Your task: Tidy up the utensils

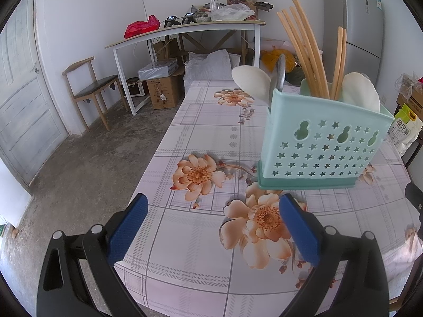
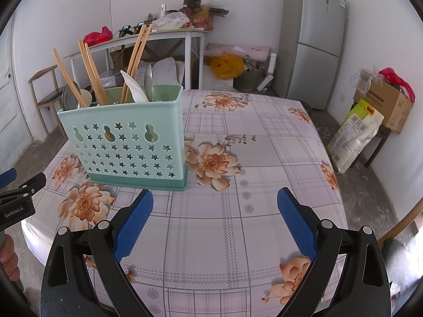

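A mint-green utensil holder (image 1: pixel 320 145) with star-shaped holes stands upright on the flowered tablecloth (image 1: pixel 201 137). Wooden chopsticks (image 1: pixel 304 50), white spoons (image 1: pixel 251 82) and a metal spoon (image 1: pixel 279 72) stick out of its top. My left gripper (image 1: pixel 214 206) is open and empty, low over the table's near edge, left of the holder. In the right wrist view the same holder (image 2: pixel 127 142) sits ahead to the left, with chopsticks (image 2: pixel 91 71) and a white spoon (image 2: pixel 136 87) in it. My right gripper (image 2: pixel 215 200) is open, holding nothing, over bare cloth. The left gripper (image 2: pixel 18 185) shows at that view's left edge.
A white desk (image 1: pixel 185 30) piled with clutter stands at the back wall, with a wooden chair (image 1: pixel 91 87) and cardboard boxes (image 1: pixel 161 89) near it. A grey fridge (image 2: pixel 312 39) stands at the back right. A rice bag (image 2: pixel 354 137) and a box (image 2: pixel 386 103) sit right of the table.
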